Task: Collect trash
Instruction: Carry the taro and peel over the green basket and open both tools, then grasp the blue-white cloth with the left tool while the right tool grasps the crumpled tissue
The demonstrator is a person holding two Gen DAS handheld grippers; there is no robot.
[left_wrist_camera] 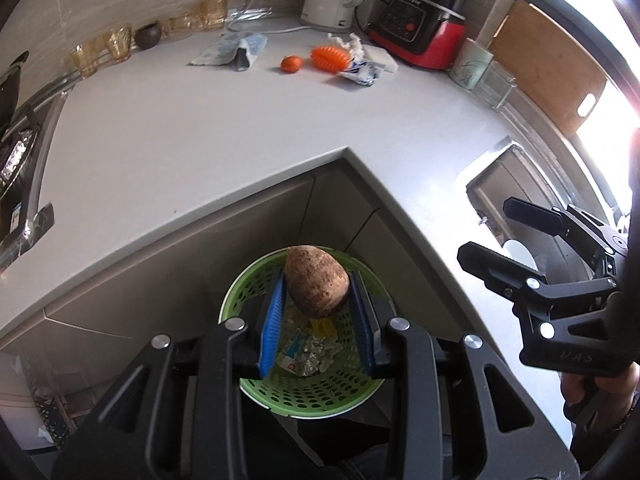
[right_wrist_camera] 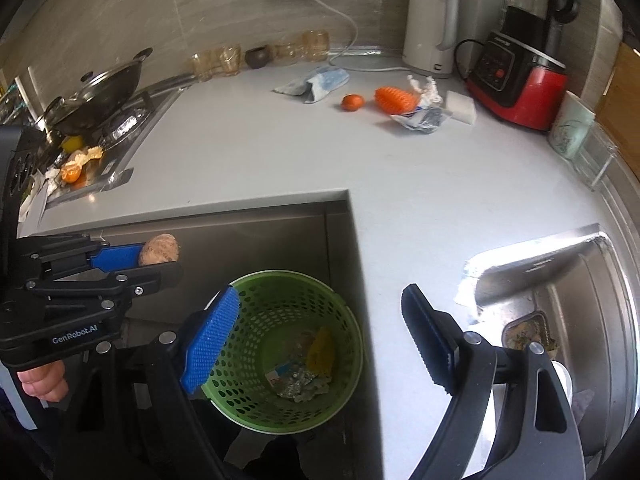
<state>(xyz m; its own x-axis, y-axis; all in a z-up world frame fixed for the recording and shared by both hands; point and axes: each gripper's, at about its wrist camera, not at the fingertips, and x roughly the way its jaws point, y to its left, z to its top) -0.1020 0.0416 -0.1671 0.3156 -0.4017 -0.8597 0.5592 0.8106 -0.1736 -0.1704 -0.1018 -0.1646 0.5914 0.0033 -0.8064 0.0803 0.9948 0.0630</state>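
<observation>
1. Left claw [left_wrist_camera: 318,280] was clenched on a brown potato [left_wrist_camera: 317,285], blue pads [left_wrist_camera: 273,320] pressing both sides; it was held directly above the green perforated basket [left_wrist_camera: 256,296].
2. In the right wrist view the same left claw [right_wrist_camera: 160,258] showed at left w/ the potato [right_wrist_camera: 159,249] between its fingers, up & left of the basket [right_wrist_camera: 340,312].
3. Basket sat on the floor in the inner corner of the L-shaped surface [left_wrist_camera: 200,128], w/ crumpled foil & paper scraps [right_wrist_camera: 298,376] plus a yellow piece [right_wrist_camera: 322,350] at its bottom.
4. Right claw [right_wrist_camera: 320,340] was released, fingers wide apart & holding nothing; it hung over the basket & the surface edge [right_wrist_camera: 400,220]. In the left wrist view it [left_wrist_camera: 492,232] appeared at right, near the sink [left_wrist_camera: 516,184].
5. Trash on the surface, well apart from both claws: crumpled blue-white wrapper [right_wrist_camera: 314,84], white tissue wad [right_wrist_camera: 424,90], crushed blue-white packet [right_wrist_camera: 420,120].
6. Beside these: small orange fruit [right_wrist_camera: 353,102], orange spiky item [right_wrist_camera: 396,100], white sponge block [right_wrist_camera: 460,106].
7. Orange peels [right_wrist_camera: 78,164] lay by the stove at left, near the lidded wok [right_wrist_camera: 100,88].
8. At the back wall: white kettle [right_wrist_camera: 430,32], red blender [right_wrist_camera: 520,80], row of amber glasses [right_wrist_camera: 224,60].
</observation>
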